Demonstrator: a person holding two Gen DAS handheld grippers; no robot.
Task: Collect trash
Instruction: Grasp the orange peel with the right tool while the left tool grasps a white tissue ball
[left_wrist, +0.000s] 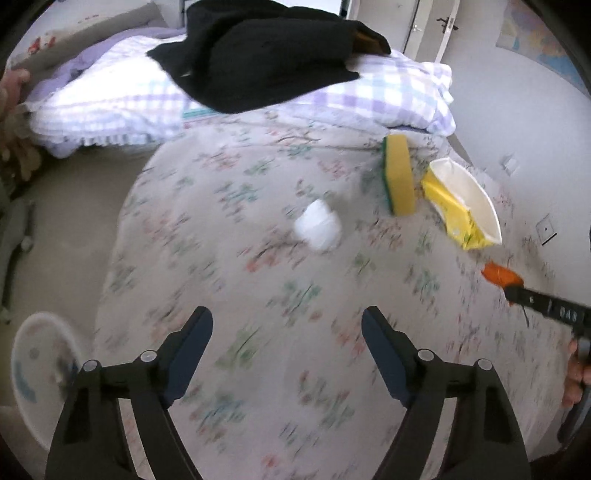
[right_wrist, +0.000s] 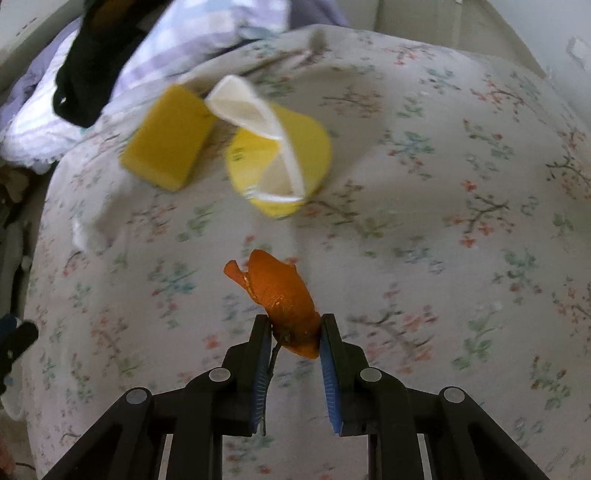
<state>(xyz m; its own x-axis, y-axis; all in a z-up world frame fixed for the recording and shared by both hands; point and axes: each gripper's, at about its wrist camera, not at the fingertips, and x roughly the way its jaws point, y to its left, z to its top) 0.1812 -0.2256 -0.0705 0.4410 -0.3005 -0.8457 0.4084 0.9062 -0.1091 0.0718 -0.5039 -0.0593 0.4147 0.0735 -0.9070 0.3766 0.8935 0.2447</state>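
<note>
Above the flowered bedspread (right_wrist: 424, 221) our right gripper (right_wrist: 294, 325) was clamped on the orange peel (right_wrist: 280, 291), our left gripper (left_wrist: 286, 321) hung apart and empty, so we judged a firm, level carry to the bin (left_wrist: 40, 365) best.

A bed covered by a floral sheet (left_wrist: 258, 295) fills the room, with a lilac-checked pillow (left_wrist: 110, 99) and black garment (left_wrist: 266, 55) at its far end. A white wall (left_wrist: 524, 122) runs along the right; beige floor (left_wrist: 74, 229) lies left.
</note>
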